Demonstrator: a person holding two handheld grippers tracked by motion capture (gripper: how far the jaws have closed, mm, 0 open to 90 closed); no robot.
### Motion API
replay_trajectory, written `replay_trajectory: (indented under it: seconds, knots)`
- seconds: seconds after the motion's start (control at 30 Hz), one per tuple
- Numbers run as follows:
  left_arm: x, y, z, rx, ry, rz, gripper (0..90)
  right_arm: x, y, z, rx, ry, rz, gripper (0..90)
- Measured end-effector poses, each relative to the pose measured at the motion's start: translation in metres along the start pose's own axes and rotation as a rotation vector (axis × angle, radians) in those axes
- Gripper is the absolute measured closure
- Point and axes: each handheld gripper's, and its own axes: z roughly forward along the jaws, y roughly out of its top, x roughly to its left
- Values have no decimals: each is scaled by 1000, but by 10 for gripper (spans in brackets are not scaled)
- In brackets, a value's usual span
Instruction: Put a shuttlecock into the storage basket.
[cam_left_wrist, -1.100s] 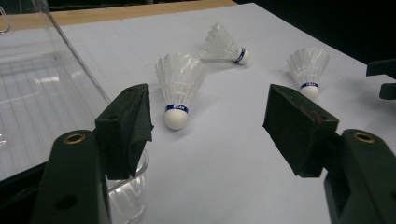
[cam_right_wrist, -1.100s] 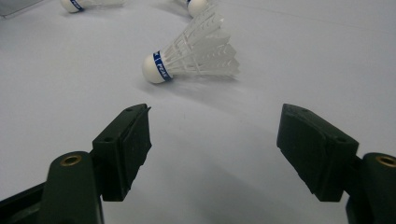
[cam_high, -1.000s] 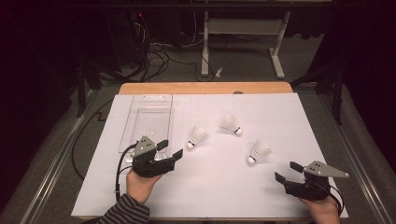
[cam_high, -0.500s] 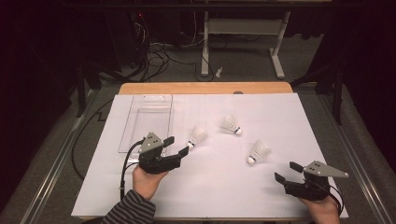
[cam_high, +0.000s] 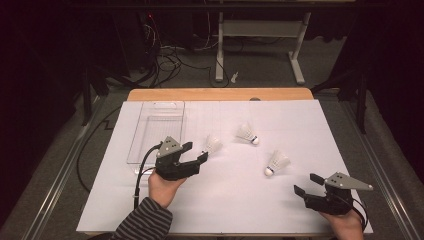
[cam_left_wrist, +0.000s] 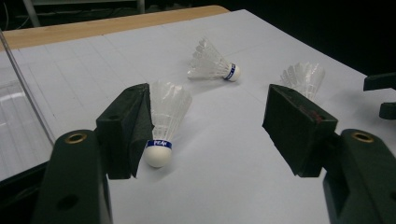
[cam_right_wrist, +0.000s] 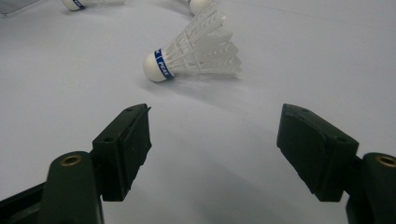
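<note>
The nearest shuttlecock (cam_left_wrist: 164, 122) lies on the white sheet (cam_high: 240, 200), cork toward the person, just beside the clear tray (cam_high: 156, 131). The left gripper (cam_high: 198, 152) brackets it, jaws spread, one pad touching its feathers. The right gripper (cam_high: 306, 184) hovers spread near another shuttlecock (cam_right_wrist: 194, 50).

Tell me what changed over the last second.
The left gripper moved forward and rightward up to the nearest shuttlecock, which now sits between its open jaws, against one of them, not yet clamped. The right gripper, the other two shuttlecocks and the clear tray stayed put.
</note>
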Motion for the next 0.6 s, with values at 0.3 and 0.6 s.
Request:
replay_trajectory:
  seconds: [0.3,0.6]
  knots:
    - [-2,9,11,18,-5,-1,340,0,0,0,0,0,0,264]
    - [-5,15,22,28,4,18,340,0,0,0,-1,1,-1,264]
